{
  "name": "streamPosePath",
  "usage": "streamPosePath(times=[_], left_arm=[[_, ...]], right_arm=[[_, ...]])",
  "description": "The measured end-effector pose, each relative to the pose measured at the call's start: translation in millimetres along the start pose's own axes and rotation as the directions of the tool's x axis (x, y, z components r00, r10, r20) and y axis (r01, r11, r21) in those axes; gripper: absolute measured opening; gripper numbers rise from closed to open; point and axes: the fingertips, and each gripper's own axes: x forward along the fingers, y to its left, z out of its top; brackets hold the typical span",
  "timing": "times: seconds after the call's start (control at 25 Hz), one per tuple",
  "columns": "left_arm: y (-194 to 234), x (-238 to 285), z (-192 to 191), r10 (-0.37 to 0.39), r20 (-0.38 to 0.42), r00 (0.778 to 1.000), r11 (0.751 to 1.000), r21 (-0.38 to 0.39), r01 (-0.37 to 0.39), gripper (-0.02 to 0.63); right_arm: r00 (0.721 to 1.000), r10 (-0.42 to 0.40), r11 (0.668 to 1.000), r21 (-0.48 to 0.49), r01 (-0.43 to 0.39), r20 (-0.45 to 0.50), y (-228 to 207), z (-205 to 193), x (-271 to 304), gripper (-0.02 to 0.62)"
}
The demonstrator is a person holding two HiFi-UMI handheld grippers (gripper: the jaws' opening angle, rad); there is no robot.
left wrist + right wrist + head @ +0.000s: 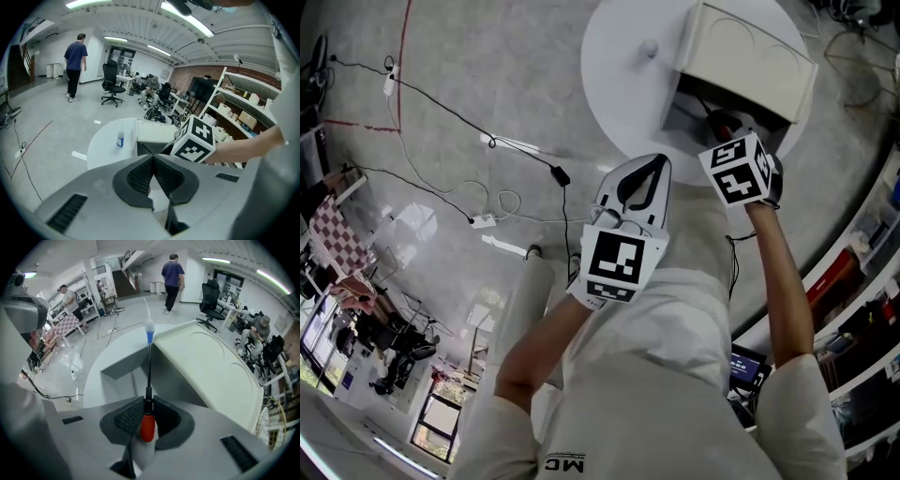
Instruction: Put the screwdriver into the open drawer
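Observation:
My right gripper (148, 401) is shut on the screwdriver, clamping the top of its red handle (147, 426). The black shaft (149, 366) points forward and down into the open drawer (123, 376) of a cream cabinet (211, 366). In the head view the right gripper (724, 131) hovers over the drawer opening (694, 111) on the round white table (614, 66). My left gripper (648, 163) is held back at the table's near edge. Its jaws (153, 157) are shut with the tips touching and nothing between them.
A small bottle with a blue band (149, 335) stands on the table beyond the drawer; the same bottle (649, 47) shows left of the cabinet (748, 56). Cables (487, 141) and a power strip lie on the floor. Shelves (862, 309) stand at the right; a person (74, 63) walks far off.

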Motion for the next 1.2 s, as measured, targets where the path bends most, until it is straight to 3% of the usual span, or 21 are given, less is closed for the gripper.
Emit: streamPosePath(times=[0.56, 0.92, 1.2], left_arm=[[11, -1, 0, 0.019, 0.006, 1.000, 1.000, -0.015, -0.019, 0.011], [6, 0, -3, 0.007, -0.002, 1.000, 1.000, -0.005, -0.007, 0.011], [5, 0, -1, 0.005, 0.000, 1.000, 1.000, 0.011, -0.005, 0.011]], right_arm=[[0.987, 0.064, 0.998, 0.012, -0.063, -0.146, 1, -4, 26, 0.117], [0.987, 0.062, 0.998, -0.016, -0.065, -0.148, 6, -7, 29, 0.118], [0.992, 0.066, 0.998, 0.013, -0.064, -0.103, 4, -7, 22, 0.118]])
